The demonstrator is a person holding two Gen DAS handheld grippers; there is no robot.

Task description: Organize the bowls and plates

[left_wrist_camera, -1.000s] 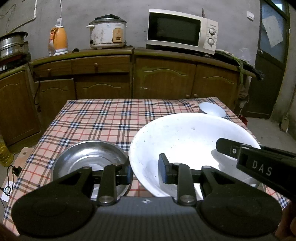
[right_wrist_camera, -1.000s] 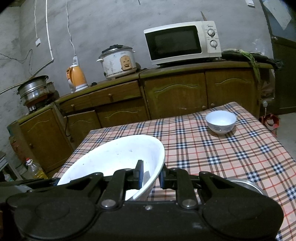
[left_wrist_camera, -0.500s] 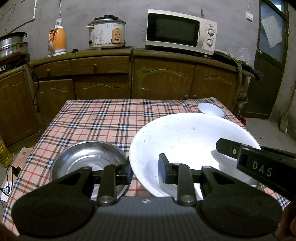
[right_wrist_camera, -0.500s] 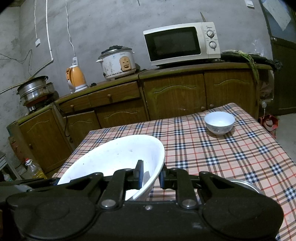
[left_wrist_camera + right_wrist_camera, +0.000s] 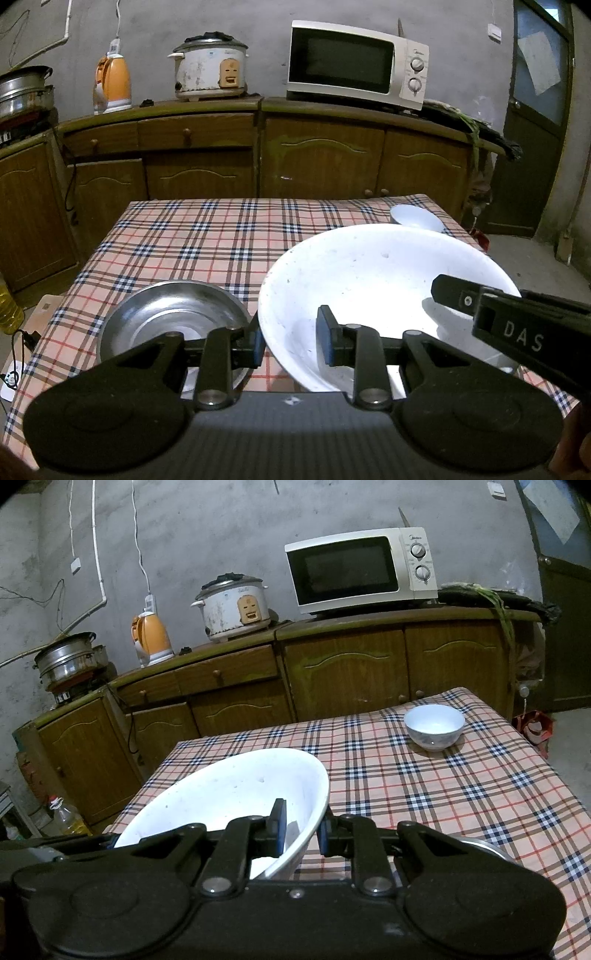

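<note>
While both clamp its rim, left hand-held gripper (image 5: pixel 288 341) and right hand-held gripper (image 5: pixel 301 830) hold large white bowl (image 5: pixel 373 291), empty, above checked surface (image 5: pixel 207 236); steel bowl (image 5: pixel 166 321) and small white bowl (image 5: pixel 434 727) empty.

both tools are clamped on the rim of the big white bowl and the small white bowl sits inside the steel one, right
Not quite. Both tools, left tool and right tool, do clamp the big white bowl, but the small white bowl stands alone on the far tablecloth, as the right wrist view shows; the steel bowl is empty.
</note>
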